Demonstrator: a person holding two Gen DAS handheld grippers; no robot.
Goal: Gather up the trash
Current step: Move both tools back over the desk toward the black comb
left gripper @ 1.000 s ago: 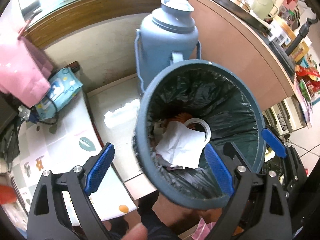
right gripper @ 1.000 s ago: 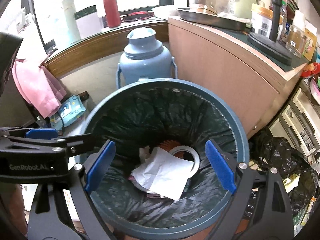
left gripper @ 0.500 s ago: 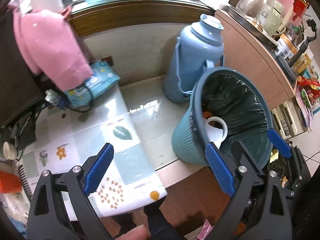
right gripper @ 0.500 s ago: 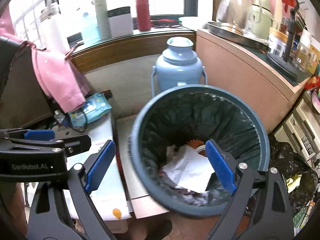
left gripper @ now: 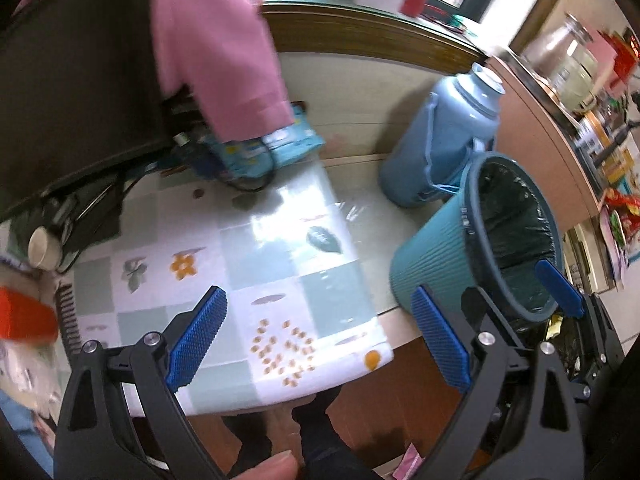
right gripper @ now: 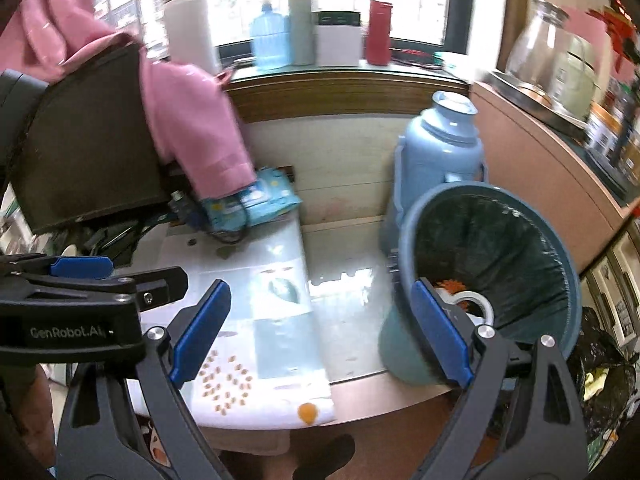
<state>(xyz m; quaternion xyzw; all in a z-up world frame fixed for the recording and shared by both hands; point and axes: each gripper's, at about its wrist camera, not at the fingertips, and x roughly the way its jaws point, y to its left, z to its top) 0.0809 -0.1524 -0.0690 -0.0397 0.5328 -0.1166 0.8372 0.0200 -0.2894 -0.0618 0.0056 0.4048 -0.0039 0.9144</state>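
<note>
— One bin on site? Location, please.

— One teal ribbed trash bin (right gripper: 404,352), black liner inside, standing at the right end of the table (right gripper: 360,392), near its front edge. A pale blue jug (right gripper: 436,160) stands just behind it, against the wall.

— Contents?

— From the right wrist view: a white tape ring (right gripper: 474,304) and something orange beside it at the bottom. The rest is hidden by the rim and a fingertip.

— Grippers?

— Left gripper (left gripper: 320,344): jaws spread wide, nothing between them, hovering over the patterned tablecloth (left gripper: 248,256), bin off to its right. Right gripper (right gripper: 320,336): jaws likewise spread and empty, its right finger overlapping the bin's near rim in view; contact cannot be confirmed.

— Surroundings?

— A blue wipes pack (right gripper: 256,200) at the back of the table, partly under a pink garment (right gripper: 192,120) draped over a dark chair back. Bottles and containers line the windowsill. A wooden cabinet (right gripper: 532,184) stands right of the bin, with a black bag (right gripper: 600,380) on the floor below it.
</note>
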